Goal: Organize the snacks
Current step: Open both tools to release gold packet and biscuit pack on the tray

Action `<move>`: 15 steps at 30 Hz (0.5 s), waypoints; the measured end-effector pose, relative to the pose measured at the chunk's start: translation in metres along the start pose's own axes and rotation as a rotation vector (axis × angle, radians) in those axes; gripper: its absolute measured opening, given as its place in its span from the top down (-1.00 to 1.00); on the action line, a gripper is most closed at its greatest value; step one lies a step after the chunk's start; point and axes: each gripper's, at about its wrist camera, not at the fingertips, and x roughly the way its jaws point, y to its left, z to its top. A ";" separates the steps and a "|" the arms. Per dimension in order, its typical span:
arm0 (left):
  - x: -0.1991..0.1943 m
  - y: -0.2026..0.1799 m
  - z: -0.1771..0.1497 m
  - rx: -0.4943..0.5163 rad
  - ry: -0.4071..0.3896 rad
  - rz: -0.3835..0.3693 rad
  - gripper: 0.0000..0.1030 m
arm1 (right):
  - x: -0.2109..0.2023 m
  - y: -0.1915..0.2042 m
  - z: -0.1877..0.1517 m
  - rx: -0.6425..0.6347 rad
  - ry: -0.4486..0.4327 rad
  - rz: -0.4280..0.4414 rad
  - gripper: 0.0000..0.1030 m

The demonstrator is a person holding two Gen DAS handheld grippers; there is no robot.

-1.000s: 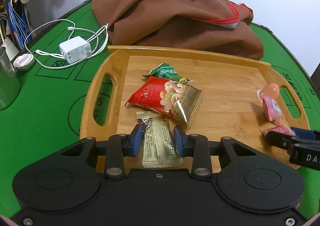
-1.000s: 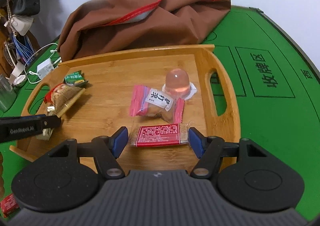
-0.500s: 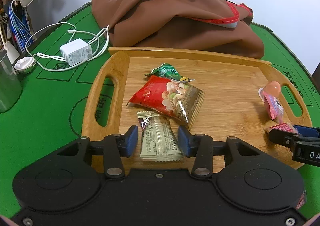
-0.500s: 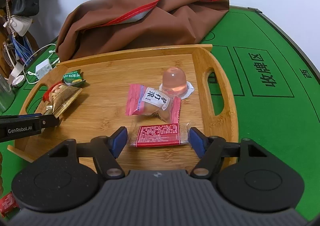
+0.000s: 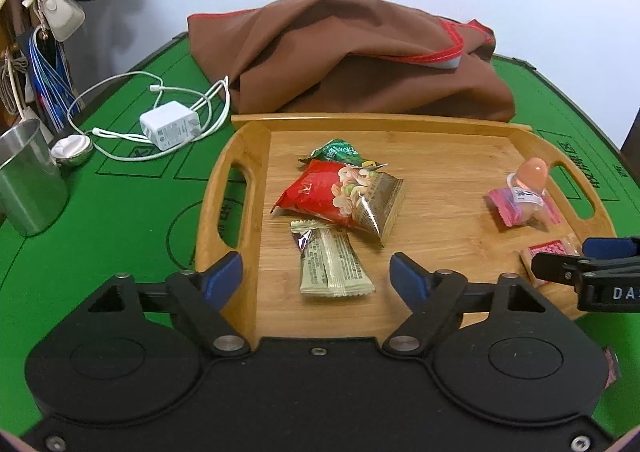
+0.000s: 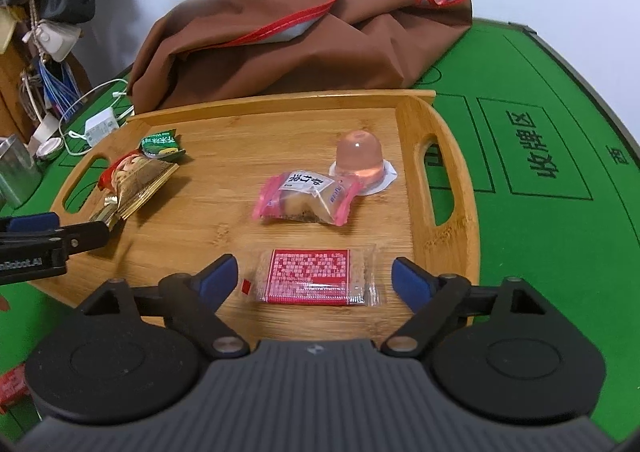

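A wooden tray (image 5: 448, 140) (image 6: 248, 108) lies on the green table. My left gripper (image 5: 316, 276) hangs over its near left part, jaws opening, clear of the gold packet (image 5: 330, 264) lying flat between them. Behind that lie a red nut bag (image 5: 340, 198) and a small green packet (image 5: 338, 150). My right gripper (image 6: 314, 278) is over the tray's near right part, jaws opening, pads off the red-labelled clear packet (image 6: 312, 278) between them. A pink-wrapped pastry (image 6: 308, 198) and a pink jelly cup (image 6: 360, 158) lie beyond it.
A brown cloth bag (image 5: 352, 64) lies behind the tray. On the left of the table are a white charger with cable (image 5: 168, 124), a small round tin (image 5: 70, 148) and a steel cup (image 5: 28, 184). A red packet (image 6: 12, 388) lies off the tray at the near left.
Both grippers have opened wide and let go of their packets, which now lie flat on the tray. The left gripper has drawn back a little.
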 end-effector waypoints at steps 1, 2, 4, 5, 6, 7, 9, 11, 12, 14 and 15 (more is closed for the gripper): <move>-0.003 0.001 -0.001 0.000 -0.005 -0.005 -0.61 | -0.001 0.000 0.000 -0.003 0.001 0.003 -0.81; -0.007 0.001 -0.003 0.001 -0.012 -0.011 -0.63 | -0.003 0.000 -0.001 -0.006 0.001 0.012 -0.83; -0.015 0.001 -0.006 0.009 -0.027 -0.018 -0.73 | -0.008 0.000 -0.004 -0.011 -0.002 0.028 -0.88; -0.019 0.000 -0.008 0.016 -0.033 -0.017 -0.75 | -0.011 0.001 -0.005 -0.016 -0.006 0.034 -0.91; -0.023 0.000 -0.010 0.024 -0.041 -0.015 -0.77 | -0.014 0.001 -0.007 -0.021 -0.009 0.039 -0.95; -0.026 -0.001 -0.012 0.031 -0.049 -0.012 -0.79 | -0.017 0.002 -0.009 -0.027 -0.012 0.045 -0.96; -0.034 -0.002 -0.017 0.046 -0.065 -0.012 -0.82 | -0.024 0.003 -0.013 -0.038 -0.020 0.059 -0.98; -0.042 -0.004 -0.023 0.059 -0.077 -0.018 -0.83 | -0.032 0.005 -0.017 -0.048 -0.029 0.076 -1.00; -0.046 -0.004 -0.026 0.062 -0.080 -0.026 -0.83 | -0.036 0.006 -0.020 -0.052 -0.033 0.085 -1.00; -0.053 -0.003 -0.033 0.058 -0.083 -0.050 -0.83 | -0.043 0.007 -0.026 -0.059 -0.034 0.104 -1.00; -0.057 -0.003 -0.038 0.057 -0.086 -0.062 -0.85 | -0.045 0.009 -0.029 -0.065 -0.033 0.113 -1.00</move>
